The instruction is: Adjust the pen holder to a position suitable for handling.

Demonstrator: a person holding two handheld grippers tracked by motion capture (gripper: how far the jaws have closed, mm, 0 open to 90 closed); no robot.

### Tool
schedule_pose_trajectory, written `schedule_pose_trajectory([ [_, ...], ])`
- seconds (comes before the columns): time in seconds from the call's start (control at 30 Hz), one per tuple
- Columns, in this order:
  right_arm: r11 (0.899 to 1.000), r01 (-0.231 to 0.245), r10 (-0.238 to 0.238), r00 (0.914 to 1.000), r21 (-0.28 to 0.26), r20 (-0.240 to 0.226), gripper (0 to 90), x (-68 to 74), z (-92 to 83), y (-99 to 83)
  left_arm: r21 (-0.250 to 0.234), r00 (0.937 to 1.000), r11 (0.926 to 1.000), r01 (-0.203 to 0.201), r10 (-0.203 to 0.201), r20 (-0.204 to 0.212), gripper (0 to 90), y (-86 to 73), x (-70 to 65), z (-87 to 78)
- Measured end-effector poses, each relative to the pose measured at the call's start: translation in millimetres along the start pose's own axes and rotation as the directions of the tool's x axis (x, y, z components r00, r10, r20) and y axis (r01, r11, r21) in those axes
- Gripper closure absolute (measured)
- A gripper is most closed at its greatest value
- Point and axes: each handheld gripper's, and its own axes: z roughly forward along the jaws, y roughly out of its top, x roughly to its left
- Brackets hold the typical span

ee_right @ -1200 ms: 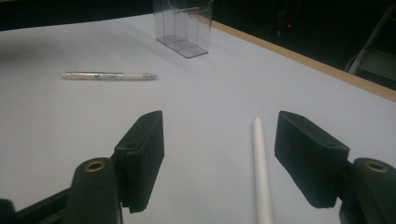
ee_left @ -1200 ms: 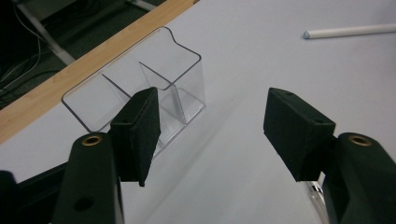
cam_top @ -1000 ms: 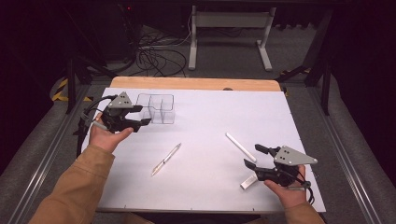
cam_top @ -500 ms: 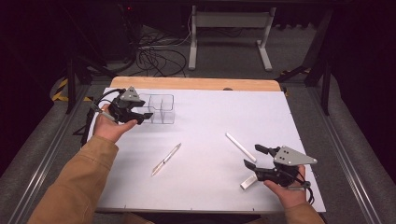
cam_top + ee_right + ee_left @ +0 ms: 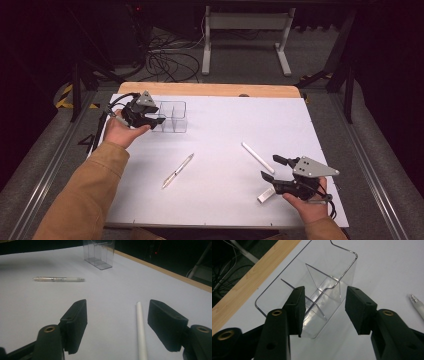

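A clear plastic organiser (image 5: 173,116) with dividers stands at the back left of the white table. My left gripper (image 5: 155,119) is at its left end. In the left gripper view the jaws (image 5: 325,290) straddle the organiser's (image 5: 322,282) near end; they have just been closing, and I see no pad pressing on it. Near the table's front right, my right gripper (image 5: 268,168) is open and points left. In the right gripper view a white stick (image 5: 140,327) lies on the table between its jaws (image 5: 117,306), nearer the right one and untouched.
A white pen (image 5: 178,170) lies mid-table, also seen as the pen (image 5: 58,279) far left in the right gripper view. A long white stick (image 5: 257,156) and a short white piece (image 5: 266,195) lie by the right gripper. A wooden strip (image 5: 210,89) borders the table's far edge.
The left hand moved forward and right to the organiser's left end, and its jaws narrowed around that end. The right hand and gripper stayed still.
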Motion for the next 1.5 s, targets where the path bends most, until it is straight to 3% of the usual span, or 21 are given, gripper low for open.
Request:
schedule_pose_trajectory([
  [0.3, 1.000, -0.002, 0.002, 1.0000, 0.006, -0.004, 32.5, 0.4, 0.8, -0.3, 0.039, 0.9995, 0.9992, 0.009, -0.007, -0.031, 51.8, -3.7, 7.7, 9.6],
  [0.4, 1.000, -0.005, 0.005, 1.0000, 0.007, -0.007, 32.2, -0.4, 1.1, -0.4, 0.079, 0.9998, 0.9967, 0.016, -0.015, -0.012, 50.2, -1.9, 10.4, 13.6],
  [0.53, 1.000, -0.005, 0.005, 0.9999, 0.009, -0.010, 32.0, -0.7, 1.0, -0.5, 0.095, 0.9997, 0.9954, 0.010, -0.007, -0.023, 51.5, 0.9, 11.3, 17.5],
  [0.97, 1.000, -0.005, 0.005, 0.9999, 0.018, -0.014, 31.9, -1.0, 1.7, -1.4, 0.144, 0.9998, 0.9895, -0.016, 0.014, 0.016, 52.3, 0.3, 8.9, 33.5],
  [1.5, 1.000, -0.015, 0.015, 0.9995, 0.026, -0.027, 31.6, -1.8, 2.6, -1.8, 0.201, 0.9988, 0.9786, -0.044, 0.038, 0.031, 49.9, -1.2, 6.9, 43.4],
])
